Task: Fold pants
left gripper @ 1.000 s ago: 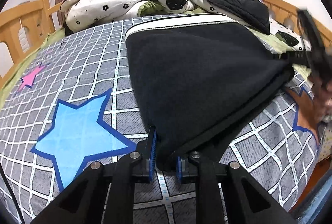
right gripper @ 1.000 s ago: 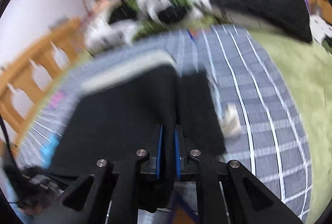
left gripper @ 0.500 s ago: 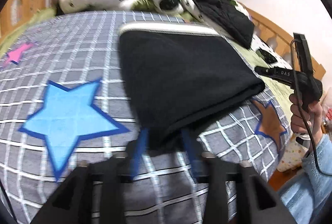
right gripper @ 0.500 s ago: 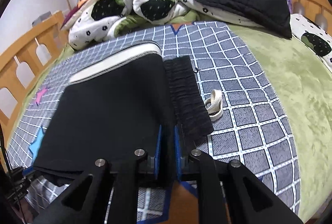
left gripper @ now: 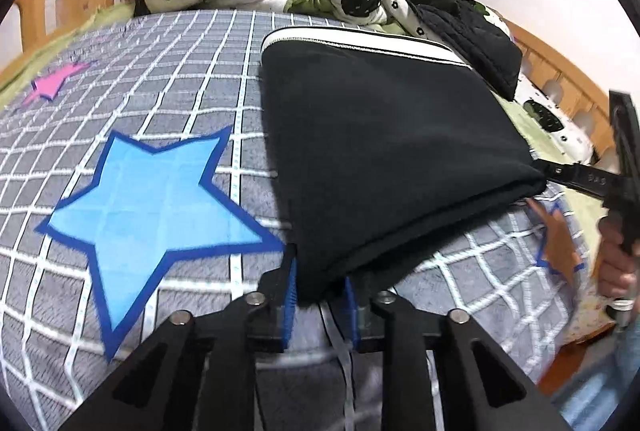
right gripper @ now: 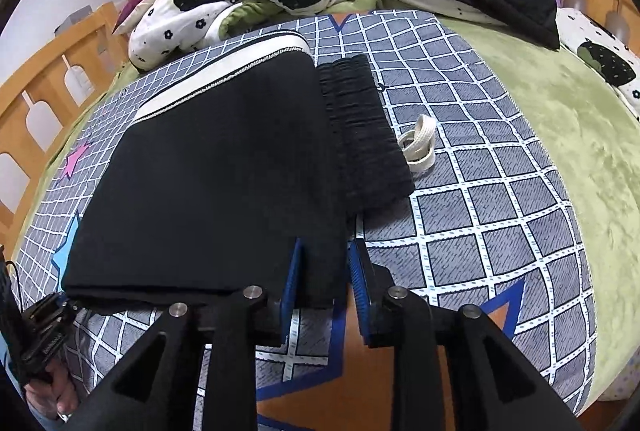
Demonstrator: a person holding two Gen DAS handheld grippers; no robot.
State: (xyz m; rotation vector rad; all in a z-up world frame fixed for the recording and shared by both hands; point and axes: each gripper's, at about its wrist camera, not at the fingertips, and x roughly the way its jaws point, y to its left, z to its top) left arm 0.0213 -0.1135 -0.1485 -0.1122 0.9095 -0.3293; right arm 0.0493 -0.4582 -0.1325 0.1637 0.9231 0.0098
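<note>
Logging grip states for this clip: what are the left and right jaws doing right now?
Left gripper: closing on the folded black pants' near corner.
Right gripper: opening, pants' edge between the jaws, right pad clear.

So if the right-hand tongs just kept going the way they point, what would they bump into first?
Most likely the folded black fleece pants: their near corner already sits between the right tongs, whose jaws are opening. Beyond that lies the ribbed black waistband, though depth is hard to judge here.
</note>
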